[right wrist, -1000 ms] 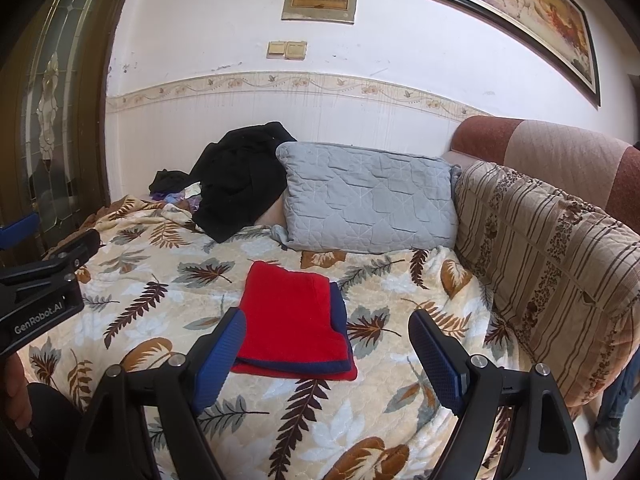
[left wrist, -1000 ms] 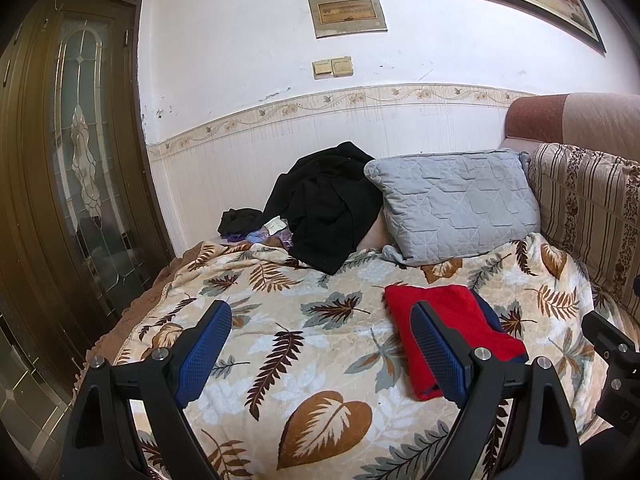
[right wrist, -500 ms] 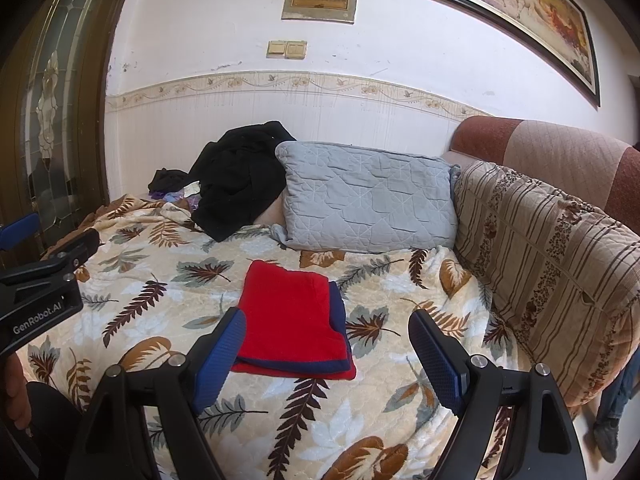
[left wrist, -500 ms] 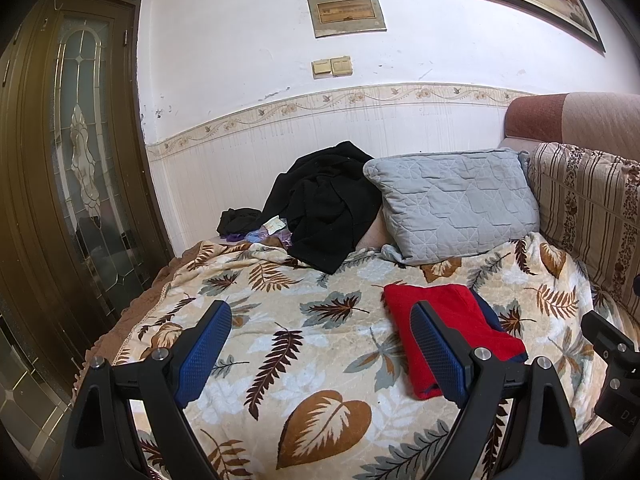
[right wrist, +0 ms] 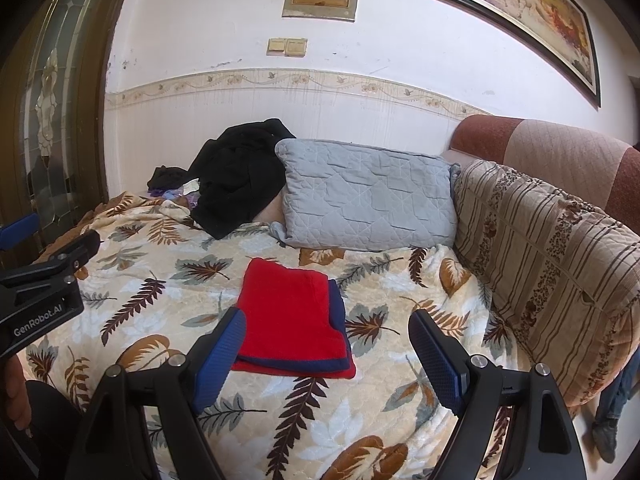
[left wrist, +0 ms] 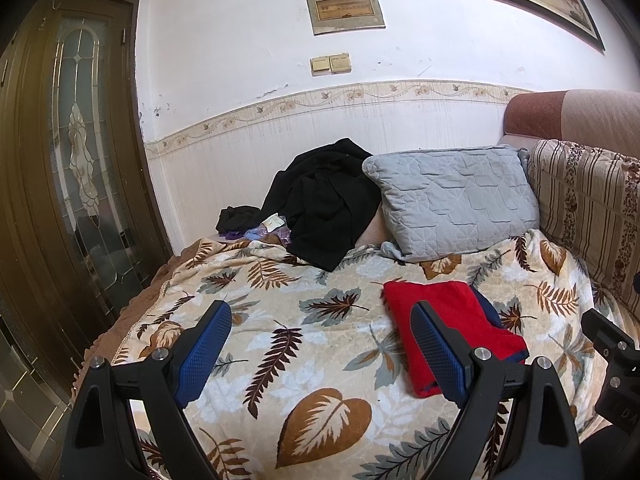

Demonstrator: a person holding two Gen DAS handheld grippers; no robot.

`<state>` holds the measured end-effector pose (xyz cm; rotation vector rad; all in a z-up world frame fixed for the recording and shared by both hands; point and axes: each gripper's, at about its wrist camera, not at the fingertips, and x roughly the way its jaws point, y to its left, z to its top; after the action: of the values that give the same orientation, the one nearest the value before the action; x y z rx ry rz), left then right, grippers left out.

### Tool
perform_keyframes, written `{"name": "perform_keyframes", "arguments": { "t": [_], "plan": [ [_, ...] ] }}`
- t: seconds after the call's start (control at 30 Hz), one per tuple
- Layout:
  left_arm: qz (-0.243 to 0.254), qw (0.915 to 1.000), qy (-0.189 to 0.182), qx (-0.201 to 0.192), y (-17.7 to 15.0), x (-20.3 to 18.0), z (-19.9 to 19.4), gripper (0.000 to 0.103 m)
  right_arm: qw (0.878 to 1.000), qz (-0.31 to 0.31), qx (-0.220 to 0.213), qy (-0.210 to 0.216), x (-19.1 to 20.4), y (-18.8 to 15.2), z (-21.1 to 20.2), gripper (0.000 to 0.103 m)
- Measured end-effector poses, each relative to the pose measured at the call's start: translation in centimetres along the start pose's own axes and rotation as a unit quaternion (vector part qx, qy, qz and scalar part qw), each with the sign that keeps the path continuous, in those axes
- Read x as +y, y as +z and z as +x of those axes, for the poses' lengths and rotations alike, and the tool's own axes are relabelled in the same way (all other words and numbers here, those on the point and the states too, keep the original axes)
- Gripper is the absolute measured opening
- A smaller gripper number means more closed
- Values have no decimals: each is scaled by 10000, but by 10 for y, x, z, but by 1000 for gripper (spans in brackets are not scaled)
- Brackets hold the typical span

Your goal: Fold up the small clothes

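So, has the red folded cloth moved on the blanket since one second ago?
No. The red folded cloth lies at the same spot below the grey pillow, on the same leaf patterns of the blanket.

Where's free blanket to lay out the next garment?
Free: leaf blanket left of the red garment, up to the bed's door-side edge. Narrower strip between garment and striped cushion. Crowded: back, with black clothes and grey pillow.

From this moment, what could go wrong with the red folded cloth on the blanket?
1. The red folded cloth lies on a soft leaf-print blanket; a pinch may catch the blanket too.
2. Lifting one edge may undo the fold, since the navy layer shows only at the edges.
3. Both the left hand-held gripper and the right hand-held gripper are open and close together; they might collide.
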<state>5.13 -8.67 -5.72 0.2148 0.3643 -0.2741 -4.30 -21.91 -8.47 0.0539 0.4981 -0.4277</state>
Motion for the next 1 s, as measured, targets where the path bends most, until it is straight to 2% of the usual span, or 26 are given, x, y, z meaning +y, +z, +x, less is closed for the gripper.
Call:
{"name": "perform_keyframes", "arguments": {
  "t": [0.47,1.0],
  "plan": [
    [0,10000,44,-66,0,4,-2,91,10000,12,-42,13,-2,0,-1,86],
    [-69,9999,80,61,-4,9,8,91,9999,-94,21,40,5,2,3,86]
  ]
}}
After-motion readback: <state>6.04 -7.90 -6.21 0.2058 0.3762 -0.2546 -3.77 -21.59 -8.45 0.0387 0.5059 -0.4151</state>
